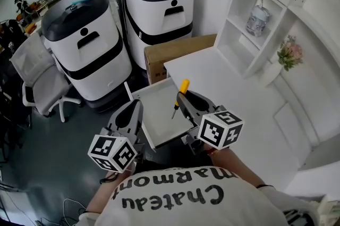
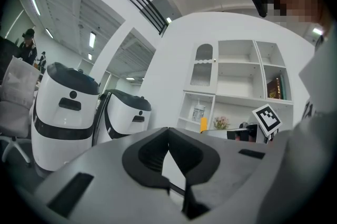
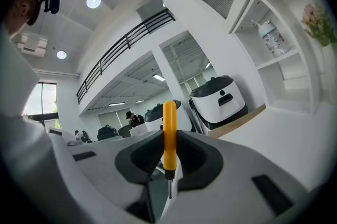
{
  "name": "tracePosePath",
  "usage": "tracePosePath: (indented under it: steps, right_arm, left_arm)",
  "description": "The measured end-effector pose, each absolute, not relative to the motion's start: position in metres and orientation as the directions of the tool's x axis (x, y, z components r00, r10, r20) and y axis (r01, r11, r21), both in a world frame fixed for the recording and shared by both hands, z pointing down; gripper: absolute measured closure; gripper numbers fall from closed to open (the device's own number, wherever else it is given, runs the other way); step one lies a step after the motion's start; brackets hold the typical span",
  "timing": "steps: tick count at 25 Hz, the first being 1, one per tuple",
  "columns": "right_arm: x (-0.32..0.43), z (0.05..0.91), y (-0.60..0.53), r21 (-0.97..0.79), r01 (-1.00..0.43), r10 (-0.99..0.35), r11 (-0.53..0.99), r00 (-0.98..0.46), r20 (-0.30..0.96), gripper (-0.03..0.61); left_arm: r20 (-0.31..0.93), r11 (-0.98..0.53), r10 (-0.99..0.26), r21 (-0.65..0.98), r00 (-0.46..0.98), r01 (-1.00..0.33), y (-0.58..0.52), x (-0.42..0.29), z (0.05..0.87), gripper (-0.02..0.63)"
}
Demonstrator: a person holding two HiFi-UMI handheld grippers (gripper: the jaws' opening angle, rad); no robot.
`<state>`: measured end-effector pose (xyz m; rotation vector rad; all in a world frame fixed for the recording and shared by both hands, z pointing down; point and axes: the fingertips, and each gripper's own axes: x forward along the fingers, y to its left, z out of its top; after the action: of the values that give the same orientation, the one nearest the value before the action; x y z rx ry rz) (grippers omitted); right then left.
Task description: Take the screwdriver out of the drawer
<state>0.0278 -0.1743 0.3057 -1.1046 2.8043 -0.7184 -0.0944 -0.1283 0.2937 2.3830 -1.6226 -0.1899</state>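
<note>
We see the right tool (image 3: 169,139) clamped on the screwdriver (image 3: 169,130). Its jaws press on the lower part of the orange-yellow handle, which stands upright with the thin metal shaft pointing down below the pads. In the head view the screwdriver is over the open white drawer (image 1: 156,116); we cannot tell whether its tip touches the drawer floor. The left tool (image 2: 168,132) has its jaws together at the tips with nothing between them, and it sits at the drawer's left edge. Each tool carries a cube of black-and-white square markers that bear no letters. The drawer juts out from a white table (image 1: 234,92). Nearest the camera, the person's white shirt (image 1: 175,195) reads "Chateau Marmont" in black. Beyond the drawer stand a cardboard box (image 1: 175,52) and two white-and-black machines (image 1: 85,44). To the right, a white shelf unit (image 1: 239,33) holds a bottle (image 1: 258,20) whose label is too small to read, with pink flowers (image 1: 289,53) just beside it.
</note>
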Motion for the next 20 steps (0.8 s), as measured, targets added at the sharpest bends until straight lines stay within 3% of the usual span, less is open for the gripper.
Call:
tracePosePath:
  steps: [20]
  right_arm:
    - [0.032, 0.328, -0.142, -0.467, -0.635, -0.641, 0.615, -0.748, 0.174, 0.495]
  left_arm:
    - [0.064, -0.342, -0.925, 0.29, 0.375, -0.894, -0.095, -0.091, 0.308, 0.591]
